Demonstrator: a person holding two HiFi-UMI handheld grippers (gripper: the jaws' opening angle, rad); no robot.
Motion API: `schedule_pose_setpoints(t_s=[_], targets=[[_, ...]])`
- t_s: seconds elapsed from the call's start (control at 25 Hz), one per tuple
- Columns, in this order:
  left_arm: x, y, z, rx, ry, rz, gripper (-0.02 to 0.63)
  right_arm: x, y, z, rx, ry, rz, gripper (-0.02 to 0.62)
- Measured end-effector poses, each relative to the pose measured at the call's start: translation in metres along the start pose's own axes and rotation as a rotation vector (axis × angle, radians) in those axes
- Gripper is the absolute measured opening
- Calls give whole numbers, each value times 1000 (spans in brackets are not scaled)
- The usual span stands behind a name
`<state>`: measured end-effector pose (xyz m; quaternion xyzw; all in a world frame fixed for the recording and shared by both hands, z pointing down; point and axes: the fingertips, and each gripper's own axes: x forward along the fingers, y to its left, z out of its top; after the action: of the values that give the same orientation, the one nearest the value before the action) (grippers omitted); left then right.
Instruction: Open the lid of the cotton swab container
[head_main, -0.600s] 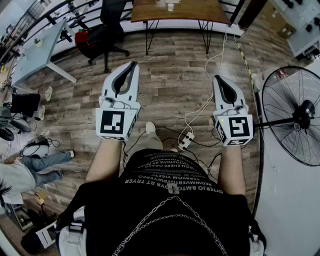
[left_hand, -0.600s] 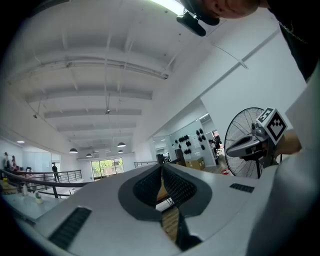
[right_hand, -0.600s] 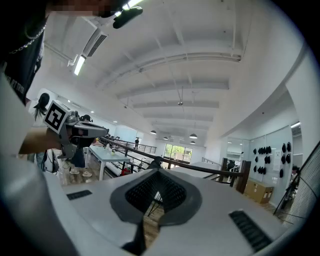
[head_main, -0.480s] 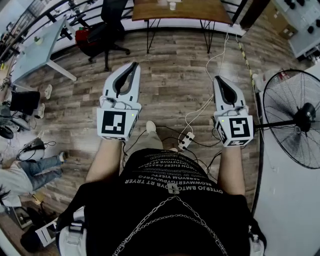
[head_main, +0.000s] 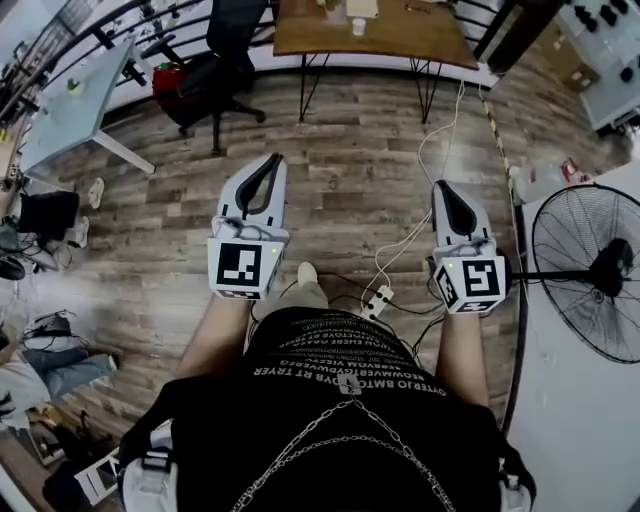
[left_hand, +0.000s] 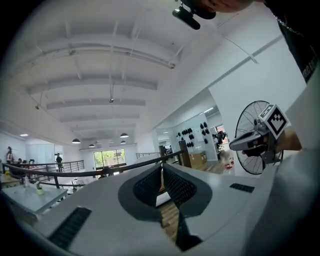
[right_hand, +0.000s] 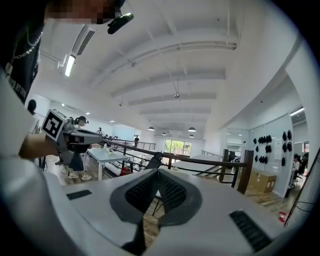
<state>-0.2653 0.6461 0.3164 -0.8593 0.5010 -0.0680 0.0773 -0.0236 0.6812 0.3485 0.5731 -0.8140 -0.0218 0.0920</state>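
Both grippers are held out level over the wooden floor, in front of the person's body. In the head view my left gripper (head_main: 277, 160) has its jaws together with nothing between them, and the left gripper view (left_hand: 161, 165) shows the same. My right gripper (head_main: 442, 186) is also shut and empty, with its dark pads meeting (right_hand: 159, 171). A brown table (head_main: 400, 35) stands far ahead with small pale items (head_main: 358, 12) on it. They are too small to tell whether one is the cotton swab container.
A black office chair (head_main: 215, 60) stands left of the brown table. A large standing fan (head_main: 598, 268) is at the right. A grey table (head_main: 75, 100) is at the far left. A power strip with white cable (head_main: 378, 298) lies on the floor by the feet. Someone's legs (head_main: 60, 368) lie at the left.
The head view has shifted: the brown table and the chair show lower and a little nearer. Both grippers sit lower in the frame, still shut and empty.
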Motion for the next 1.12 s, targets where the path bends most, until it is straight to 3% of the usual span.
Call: schedule_pose_setpoints(t_s=[0.44, 0.6, 0.76, 0.96, 1.12], targets=[[61, 95, -15, -34, -17, 44, 43, 94, 1, 5, 26, 21, -17, 20], [68, 121, -26, -55, 3, 9, 168, 120, 10, 9, 23, 26, -23, 72], [72, 147, -36, -86, 8, 12, 193, 134, 21, 14, 13, 31, -27, 106], [76, 150, -38, -110, 1, -5, 217, 133, 26, 13, 6, 53, -40, 129], [78, 136, -47, -106, 23, -65, 221, 128, 23, 6, 9, 72, -49, 145]])
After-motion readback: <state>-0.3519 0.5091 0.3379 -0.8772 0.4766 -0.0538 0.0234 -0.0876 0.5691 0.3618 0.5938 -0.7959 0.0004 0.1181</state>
